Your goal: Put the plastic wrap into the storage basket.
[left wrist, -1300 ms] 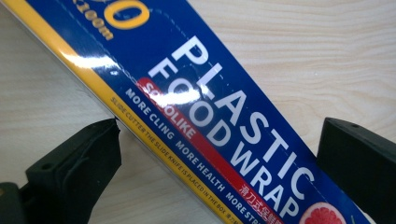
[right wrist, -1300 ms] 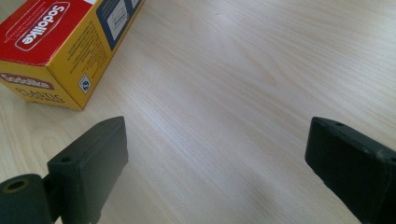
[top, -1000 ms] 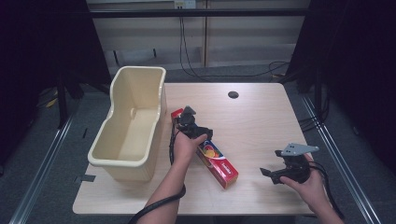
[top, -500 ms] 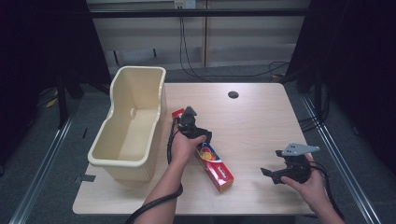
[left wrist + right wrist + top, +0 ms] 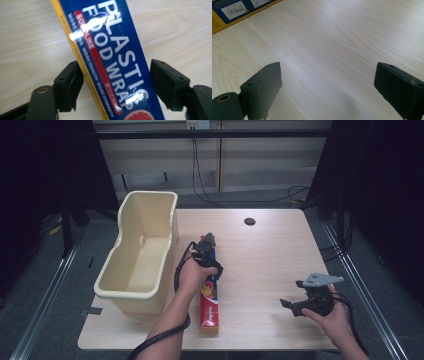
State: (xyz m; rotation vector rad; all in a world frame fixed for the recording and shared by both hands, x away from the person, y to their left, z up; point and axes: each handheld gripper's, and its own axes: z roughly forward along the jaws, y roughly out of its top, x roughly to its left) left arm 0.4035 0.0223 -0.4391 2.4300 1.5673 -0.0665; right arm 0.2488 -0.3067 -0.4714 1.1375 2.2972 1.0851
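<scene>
A long plastic food wrap box, red on top in the high view and blue with a yellow edge in the left gripper view, lies on the wooden table beside the bin. My left gripper points down over the box's far half. Its jaws have just been closing with the box between them, and both pads now touch its long sides. My right gripper rests open near the table's front right, nothing between its jaws, apart from the box.
A cream plastic bin stands at the table's left, right beside the box. A dark cable hole sits near the far edge. A corner of the box lies far ahead in the right gripper view.
The box has swung from a diagonal to lie nearly straight along the bin, its near end moving left. My left hand has shifted slightly with it. The right gripper has stayed put.
</scene>
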